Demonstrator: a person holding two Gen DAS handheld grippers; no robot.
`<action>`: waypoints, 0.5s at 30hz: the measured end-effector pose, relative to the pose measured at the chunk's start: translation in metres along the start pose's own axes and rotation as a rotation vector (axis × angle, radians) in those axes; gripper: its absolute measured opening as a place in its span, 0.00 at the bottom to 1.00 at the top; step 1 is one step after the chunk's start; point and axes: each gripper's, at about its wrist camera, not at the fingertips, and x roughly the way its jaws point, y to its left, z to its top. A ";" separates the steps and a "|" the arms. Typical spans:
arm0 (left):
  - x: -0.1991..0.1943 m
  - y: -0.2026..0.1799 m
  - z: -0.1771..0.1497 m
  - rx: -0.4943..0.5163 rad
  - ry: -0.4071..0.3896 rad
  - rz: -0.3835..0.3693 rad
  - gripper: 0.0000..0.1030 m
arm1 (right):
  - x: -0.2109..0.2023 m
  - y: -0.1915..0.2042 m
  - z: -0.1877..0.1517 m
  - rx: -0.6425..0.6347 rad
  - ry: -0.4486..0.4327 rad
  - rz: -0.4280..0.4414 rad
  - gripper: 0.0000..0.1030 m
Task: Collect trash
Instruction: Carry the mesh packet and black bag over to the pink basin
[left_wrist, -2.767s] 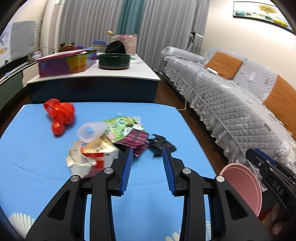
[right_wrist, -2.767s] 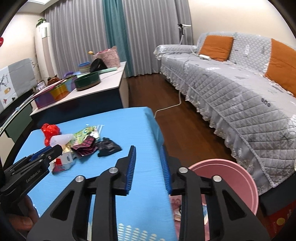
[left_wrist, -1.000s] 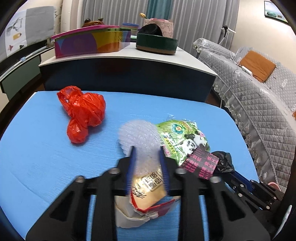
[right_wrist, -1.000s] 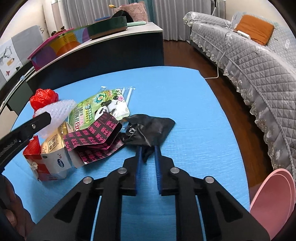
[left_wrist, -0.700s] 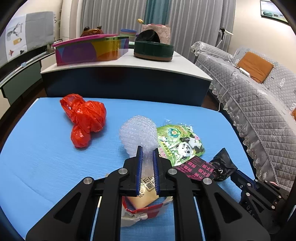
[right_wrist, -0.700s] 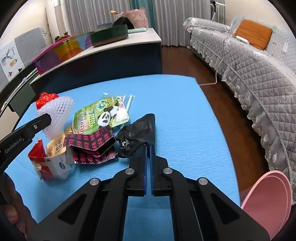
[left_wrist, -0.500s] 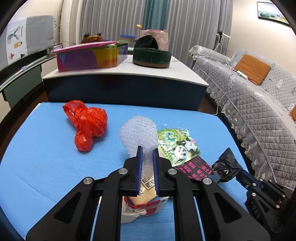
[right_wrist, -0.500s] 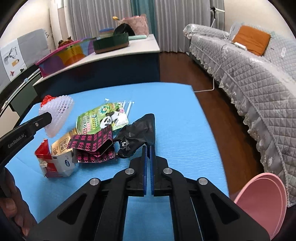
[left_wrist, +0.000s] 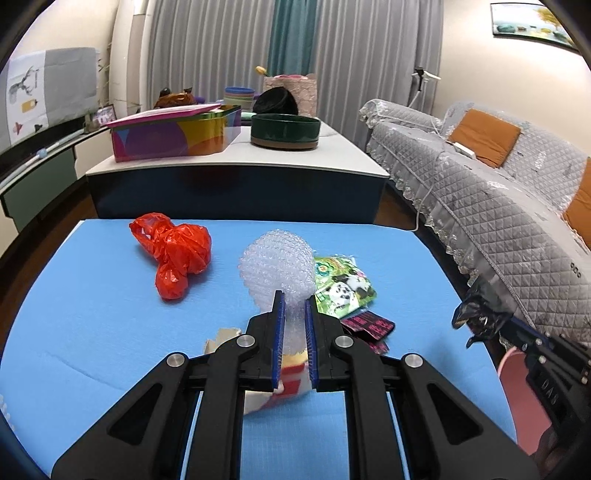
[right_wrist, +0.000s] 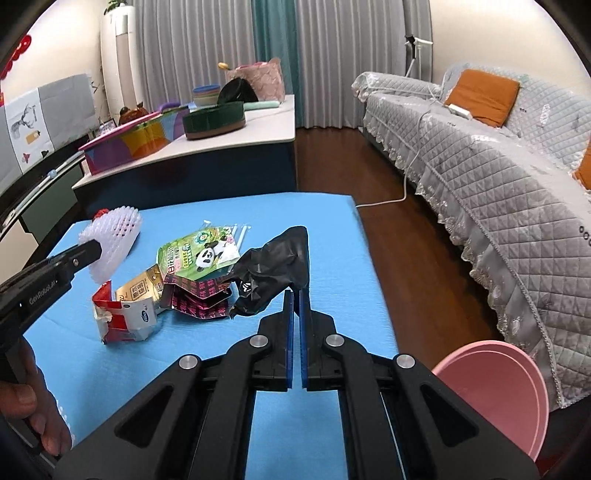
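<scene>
My left gripper (left_wrist: 294, 306) is shut on a white foam net (left_wrist: 277, 266) and holds it above the blue table (left_wrist: 92, 332). In the right wrist view that left gripper (right_wrist: 88, 251) and the net (right_wrist: 114, 236) hang at the left. My right gripper (right_wrist: 296, 299) is shut on a crumpled black bag (right_wrist: 277, 269), lifted off the table. On the table lie a red plastic bag (left_wrist: 173, 254), a green panda pouch (right_wrist: 199, 254), a pink-and-black wrapper (right_wrist: 199, 295) and a torn red-and-white carton (right_wrist: 125, 314).
A pink bin (right_wrist: 498, 387) stands on the floor right of the table, below a grey quilted sofa (right_wrist: 498, 177). Behind the table a low counter (left_wrist: 236, 162) carries a colourful tin and a green round box. A hand (right_wrist: 33, 413) shows at lower left.
Both grippers closed, the left on the foam net and the right on the black bag, then rose and drew back, lifting both off the pile.
</scene>
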 end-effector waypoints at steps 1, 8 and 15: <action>-0.003 -0.001 -0.001 0.005 -0.003 -0.002 0.10 | -0.003 -0.002 -0.001 0.003 -0.004 -0.002 0.03; -0.018 -0.008 -0.006 0.039 -0.023 -0.019 0.10 | -0.028 -0.016 -0.003 0.031 -0.038 -0.013 0.03; -0.031 -0.027 -0.011 0.076 -0.040 -0.048 0.10 | -0.056 -0.031 -0.002 0.048 -0.079 -0.039 0.03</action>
